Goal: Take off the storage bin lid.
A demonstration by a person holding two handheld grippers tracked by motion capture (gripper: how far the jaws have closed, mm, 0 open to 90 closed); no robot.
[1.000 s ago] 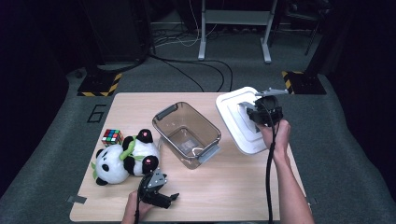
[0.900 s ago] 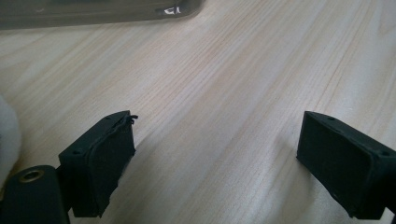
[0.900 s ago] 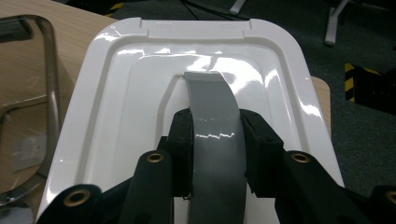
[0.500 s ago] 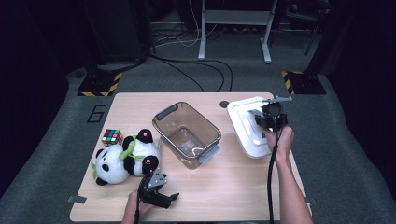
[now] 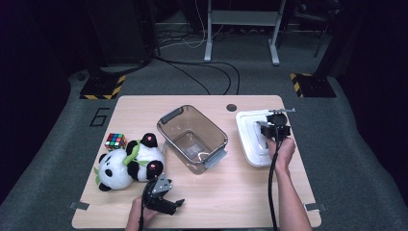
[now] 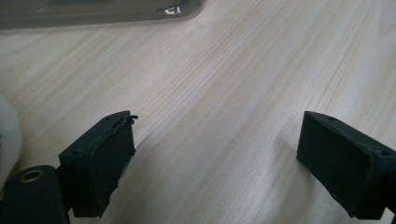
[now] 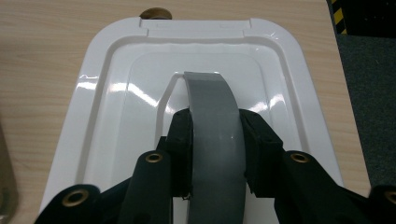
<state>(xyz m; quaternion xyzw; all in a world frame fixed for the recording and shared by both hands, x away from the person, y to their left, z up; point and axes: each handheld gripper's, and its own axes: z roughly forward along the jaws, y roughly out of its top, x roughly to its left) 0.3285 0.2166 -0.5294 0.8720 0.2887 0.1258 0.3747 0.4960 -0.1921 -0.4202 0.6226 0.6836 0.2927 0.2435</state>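
From the high view, the white lid (image 5: 250, 139) sits on the table's (image 5: 240, 192) right side, beside the clear bin (image 5: 192, 137). Left gripper (image 6: 215, 158) view: jaws spread wide over bare wood. Right gripper (image 7: 215, 154) view: jaws pinching the lid's grey handle (image 7: 212, 116).

A wooden table (image 5: 240, 192) stands on grey carpet. At its right side a white lid (image 5: 252, 139) lies flat, and the right gripper (image 5: 275, 129), held by a hand (image 5: 281, 150) reaching in from below, sits over its middle. A clear plastic bin (image 5: 193, 137) stands open at the centre, well apart from the lid. To its left lies a panda plush (image 5: 126, 163), with a colour cube (image 5: 115, 141) just beside it. The left gripper (image 5: 161, 195) rests near the front edge, close to the panda.
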